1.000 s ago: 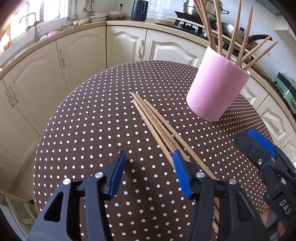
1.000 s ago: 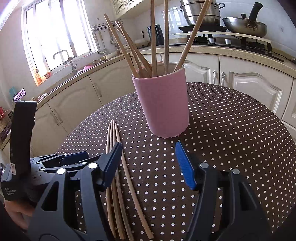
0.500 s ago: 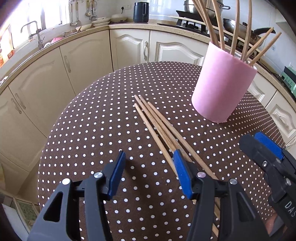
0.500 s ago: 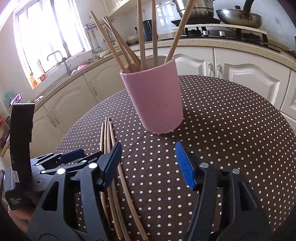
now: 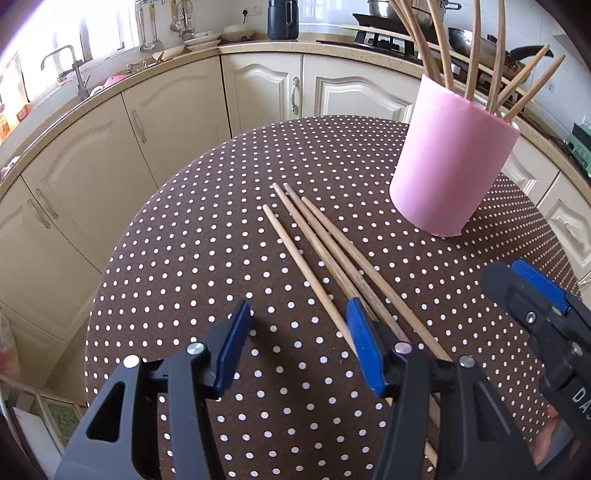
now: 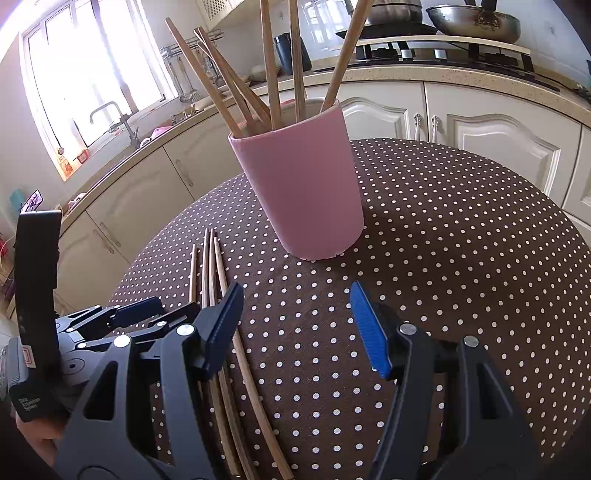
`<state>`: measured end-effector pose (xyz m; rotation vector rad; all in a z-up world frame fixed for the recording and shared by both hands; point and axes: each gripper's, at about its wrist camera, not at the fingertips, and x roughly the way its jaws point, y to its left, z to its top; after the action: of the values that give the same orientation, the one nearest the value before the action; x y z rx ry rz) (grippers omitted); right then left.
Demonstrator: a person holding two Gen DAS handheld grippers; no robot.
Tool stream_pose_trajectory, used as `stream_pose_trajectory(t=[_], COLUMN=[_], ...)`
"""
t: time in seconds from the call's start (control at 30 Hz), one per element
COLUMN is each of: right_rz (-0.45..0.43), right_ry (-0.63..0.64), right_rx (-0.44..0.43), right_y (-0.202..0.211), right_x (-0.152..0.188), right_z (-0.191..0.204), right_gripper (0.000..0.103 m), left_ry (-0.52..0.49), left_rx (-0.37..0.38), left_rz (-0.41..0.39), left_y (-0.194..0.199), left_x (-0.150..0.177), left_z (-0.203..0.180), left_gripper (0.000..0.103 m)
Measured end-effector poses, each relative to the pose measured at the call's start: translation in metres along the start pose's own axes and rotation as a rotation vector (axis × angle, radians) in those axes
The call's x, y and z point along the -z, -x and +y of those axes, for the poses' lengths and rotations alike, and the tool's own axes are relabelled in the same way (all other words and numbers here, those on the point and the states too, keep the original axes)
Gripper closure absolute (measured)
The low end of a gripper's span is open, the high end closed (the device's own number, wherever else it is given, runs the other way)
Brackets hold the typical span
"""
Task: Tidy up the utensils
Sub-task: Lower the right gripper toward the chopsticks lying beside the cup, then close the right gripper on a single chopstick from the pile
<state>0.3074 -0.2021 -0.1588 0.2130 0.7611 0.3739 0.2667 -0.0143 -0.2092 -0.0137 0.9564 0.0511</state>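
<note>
A brown polka-dot tablecloth (image 5: 192, 258) fronts cream cabinets (image 5: 173, 122). A faucet (image 5: 70, 66) stands by the window (image 6: 92, 85); a wok (image 6: 476, 18) and what may be a kettle (image 5: 282, 18) sit on the counter (image 5: 258, 46).

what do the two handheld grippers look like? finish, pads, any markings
Both are black plastic clamp-style bodies with triangular cutouts and silver rivets. Left gripper and right gripper each carry ribbed blue pads on the finger tips. The left unit's side has a white printed label, too small to read. No cables or sleeves visible.
</note>
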Motion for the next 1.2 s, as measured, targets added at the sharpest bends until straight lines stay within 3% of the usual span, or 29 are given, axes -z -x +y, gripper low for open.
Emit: stream_pose_trajectory(t=[0.17, 0.43, 0.63, 0.8, 1.0, 1.2], right_rz=[0.011, 0.035, 0.115, 0.178, 0.238, 0.324], right_ry=[-0.018, 0.016, 0.107, 0.211, 0.306, 0.394], right_rx=[-0.001, 0.007, 0.036, 0.055, 0.086, 0.102], right_y=[-0.002, -0.008, -0.023, -0.038, -0.049, -0.063], right_x=[-0.001, -0.001, 0.002, 0.000, -0.004, -0.012], right_z=[-0.004, 0.002, 0.019, 0.039, 0.060, 0.085], right_gripper=[0.043, 0.043, 0.043, 0.044, 0.056, 0.066], left_ry=[-0.028, -0.074, -0.096, -0.082, -0.081, -0.096], left_rx=[0.000, 0.045, 0.100, 0.162, 0.177, 0.169], left_rz=[0.002, 0.020, 0.032, 0.045, 0.053, 0.085], left_y=[-0.001, 0.003, 0.002, 0.004, 0.005, -0.007], left_x=[-0.001, -0.001, -0.004, -0.002, -0.001, -0.021], left_z=[-0.001, 0.003, 0.016, 0.027, 0.029, 0.028], left_gripper=[0.050, 0.085, 0.095, 0.096, 0.096, 0.095])
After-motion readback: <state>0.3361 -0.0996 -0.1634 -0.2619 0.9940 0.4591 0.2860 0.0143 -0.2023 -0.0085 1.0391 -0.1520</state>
